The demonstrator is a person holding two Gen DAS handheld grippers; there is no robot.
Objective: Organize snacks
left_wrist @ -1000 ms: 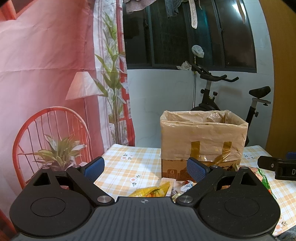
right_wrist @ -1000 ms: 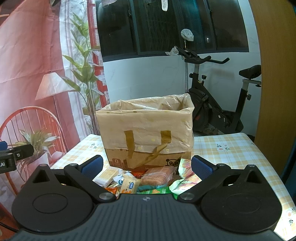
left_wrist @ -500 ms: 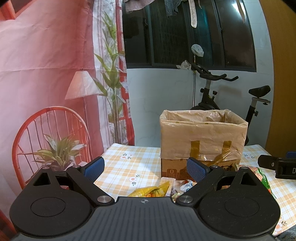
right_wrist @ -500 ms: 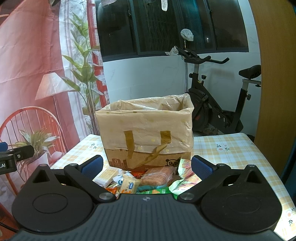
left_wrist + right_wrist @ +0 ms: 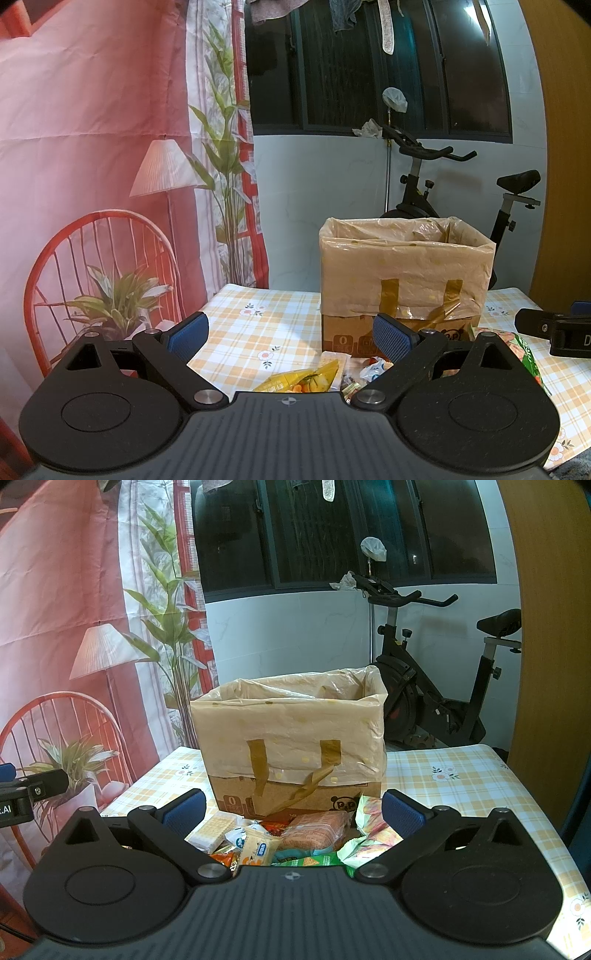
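Note:
A cardboard box lined with a tan plastic bag [image 5: 404,273] [image 5: 291,746] stands open-topped on the checked tablecloth. Several snack packets lie in front of it: a yellow packet [image 5: 306,378], a brown bread pack [image 5: 317,829], a white cracker pack [image 5: 216,829], a small white biscuit pack [image 5: 260,849] and a green-and-pink bag [image 5: 373,827]. My left gripper [image 5: 290,332] hovers open above the yellow packet, holding nothing. Open too, my right gripper [image 5: 291,808] hangs over the snack pile with nothing between its fingers. The box's inside is hidden.
The table [image 5: 454,775] carries a yellow checked cloth with flowers. An exercise bike [image 5: 424,686] stands behind it by a white wall. A printed pink backdrop [image 5: 92,147] hangs at left, a wooden panel [image 5: 546,627] at right. The other gripper shows at each view's edge.

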